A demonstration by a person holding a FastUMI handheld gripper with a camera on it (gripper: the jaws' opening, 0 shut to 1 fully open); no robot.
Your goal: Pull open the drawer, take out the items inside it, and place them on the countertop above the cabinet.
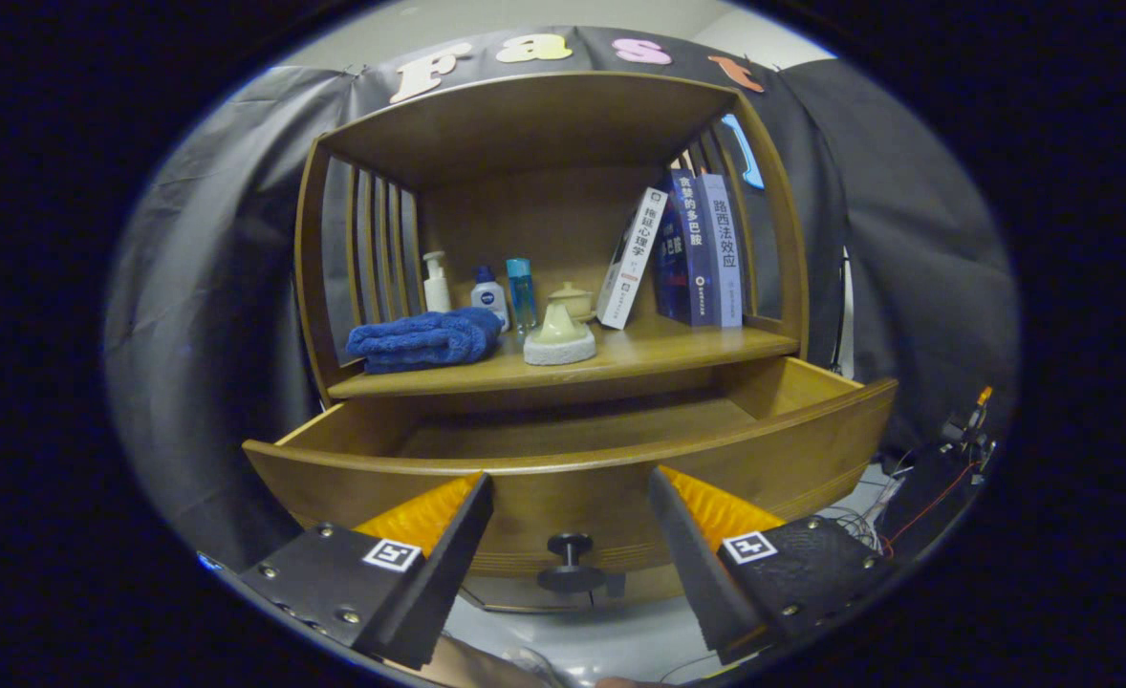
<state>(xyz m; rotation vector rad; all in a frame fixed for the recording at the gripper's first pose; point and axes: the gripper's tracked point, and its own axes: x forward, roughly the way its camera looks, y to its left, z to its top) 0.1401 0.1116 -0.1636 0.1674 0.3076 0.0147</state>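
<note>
With the drawer (573, 459) already pulled well out of the cabinet (544, 220), we hold the gripper (571, 502) spread wide in front of it, its fingers apart and pinching nothing. The drawer's dark knob (571, 564) stands between the two fingers, at the middle of the front panel, untouched.

As far as we can see into the drawer, its floor looks bare; the near strip behind the front panel is hidden from us, so we cannot tell whether anything lies there. On the countertop (659, 349) above, a folded blue towel (424, 339) lies at the left front corner, and a pale lidded piece on a white pad (560, 339) sits near the middle of the front edge. Behind them, toward the back, stand three small bottles (482, 291) and a small pot (573, 298); books (687, 248) lean at the right end.

We judge the towel soft and light, best pinched across a thick fold. The pale piece looks ceramic, so hard, smooth and breakable; we would take it low around its body, not by the lid. The drawer itself is stiff wood, and the knob's stem is the sure hold.
</note>
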